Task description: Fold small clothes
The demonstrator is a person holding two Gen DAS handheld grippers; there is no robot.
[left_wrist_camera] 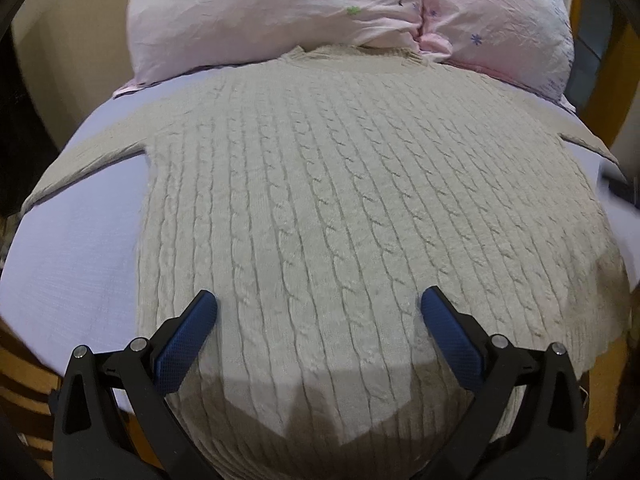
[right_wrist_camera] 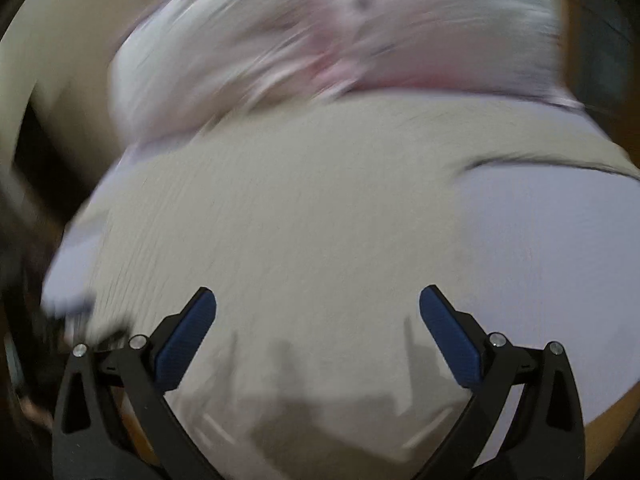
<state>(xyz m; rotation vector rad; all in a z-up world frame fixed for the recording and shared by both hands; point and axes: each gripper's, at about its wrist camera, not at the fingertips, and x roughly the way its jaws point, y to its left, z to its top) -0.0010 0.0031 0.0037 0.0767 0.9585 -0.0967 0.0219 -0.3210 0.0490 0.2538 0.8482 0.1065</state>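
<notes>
Beige cable-knit sweater (left_wrist_camera: 340,184), one only, lies spread flat on the bed sheet (left_wrist_camera: 80,240), which is pale lavender with a fine weave. We count two sleeves: one (left_wrist_camera: 92,160) stretched out to the left of the left wrist view, the other (left_wrist_camera: 580,136) reaching off toward the right edge. Vertical rope-like cables run down the whole body of the knit; the ribbed neckline sits at the far end, touching a pillow (left_wrist_camera: 280,20). We count one pillow, puffy, in crinkled pink cotton printed with small flowers, creased down its middle.

Two hand-held grippers. The left hand-held gripper (left_wrist_camera: 319,308) hangs over the sweater's near hem with its jaws spread wide and nothing between them; fingers black, pads (left_wrist_camera: 184,344) blue and finely textured. The right hand-held gripper (right_wrist_camera: 318,306) is likewise spread wide and empty, over the sweater (right_wrist_camera: 280,220) near its right side, with bare sheet (right_wrist_camera: 540,260) beside it. The right wrist view is heavily motion-blurred, so the knit pattern cannot be read there. Wooden floor (left_wrist_camera: 24,380) shows at the lower left.
</notes>
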